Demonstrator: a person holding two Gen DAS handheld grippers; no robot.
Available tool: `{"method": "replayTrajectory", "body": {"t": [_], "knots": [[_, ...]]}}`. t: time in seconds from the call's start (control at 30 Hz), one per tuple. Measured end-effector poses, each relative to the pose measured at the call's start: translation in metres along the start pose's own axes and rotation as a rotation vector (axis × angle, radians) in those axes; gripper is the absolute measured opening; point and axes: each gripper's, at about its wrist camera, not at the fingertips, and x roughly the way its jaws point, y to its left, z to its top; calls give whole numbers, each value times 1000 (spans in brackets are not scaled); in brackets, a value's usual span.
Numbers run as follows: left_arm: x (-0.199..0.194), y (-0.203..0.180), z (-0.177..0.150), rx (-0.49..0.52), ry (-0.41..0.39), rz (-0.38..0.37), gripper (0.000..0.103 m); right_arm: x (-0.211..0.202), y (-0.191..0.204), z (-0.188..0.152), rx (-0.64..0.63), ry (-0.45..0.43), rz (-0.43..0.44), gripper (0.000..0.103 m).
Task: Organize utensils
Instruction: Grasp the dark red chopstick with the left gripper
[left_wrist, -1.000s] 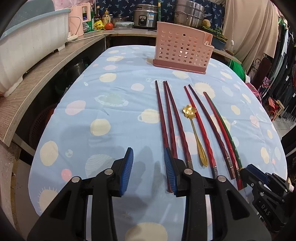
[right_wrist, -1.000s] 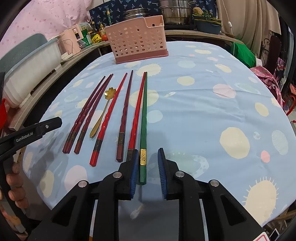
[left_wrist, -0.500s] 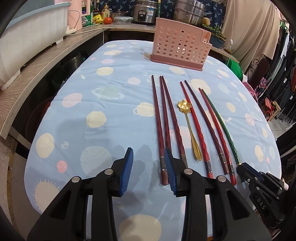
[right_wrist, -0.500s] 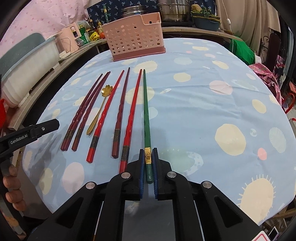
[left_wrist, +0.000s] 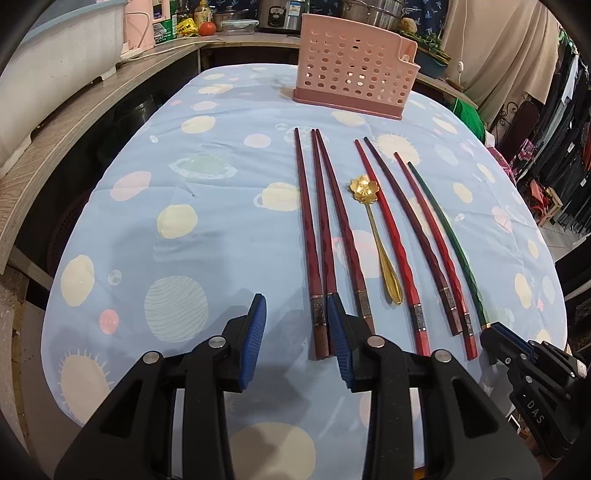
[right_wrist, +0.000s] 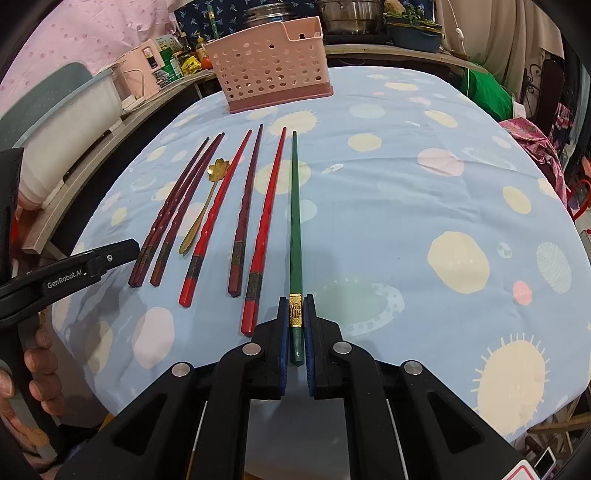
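Right wrist: fingers (right_wrist: 310, 332) newly around green chopstick (right_wrist: 295, 221)

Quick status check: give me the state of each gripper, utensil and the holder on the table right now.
right gripper: jaws shut on the green chopstick's gold-banded end.
left gripper: jaws open, holding nothing, near the dark red chopsticks' ends.
green chopstick: gripped at its near end.
dark red chopsticks: lying flat, untouched.
gold spoon: lying flat among the chopsticks.
pink holder: upright at the far end; no utensil shows in it.
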Motion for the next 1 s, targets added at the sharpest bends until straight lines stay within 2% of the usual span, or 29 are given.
{"method": "replayTrajectory", "body": {"t": [0.53,0.93,1.0], "knots": [[10,1,2,12,14,23,35,1,0,2,12,13,1,7],[12,-2,1,35,16,44,33,1,-1,3,17,10,5,7],[12,-3,-1,44,12,50,27,1,-1,3,17,10,5,7]]}}
